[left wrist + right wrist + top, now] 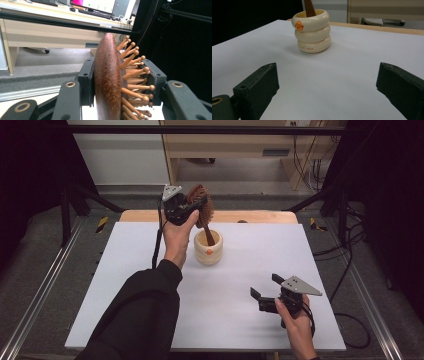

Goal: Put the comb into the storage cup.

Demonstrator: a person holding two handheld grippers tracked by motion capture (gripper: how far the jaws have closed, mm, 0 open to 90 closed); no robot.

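The left claw (186, 206) is clamped on the head of a wooden hairbrush (201, 206), holding it above the far middle of the white tabletop (125, 285). In the left gripper view the two black jaws press on either side of the brush head (108, 80), one against its smooth reddish-brown back and the other among the ball-tipped wooden pins, so the grip sits about half closed around the thickness of the head. The brush hangs head up with its handle (210, 237) pointing down into a cream cup (208, 249) shaped like stacked rings, with a small orange mark on its near side. The cup stands upright just right of the left hand (177, 237). Holding the brush by the head appears to be what lets the narrow handle go into the cup's mouth; whether the handle's tip rests on the cup's bottom cannot be told. The right claw (265, 290) rests low over the near right of the tabletop, well apart from the cup, its jaws spread wide with nothing between them. In the right gripper view its jaws frame bare tabletop, with the cup (313, 31) and the brush handle (309, 8) farther off, so this hand seems to be simply waiting out of the way. The brush looks close to being stood in the cup, with the release yet to come.
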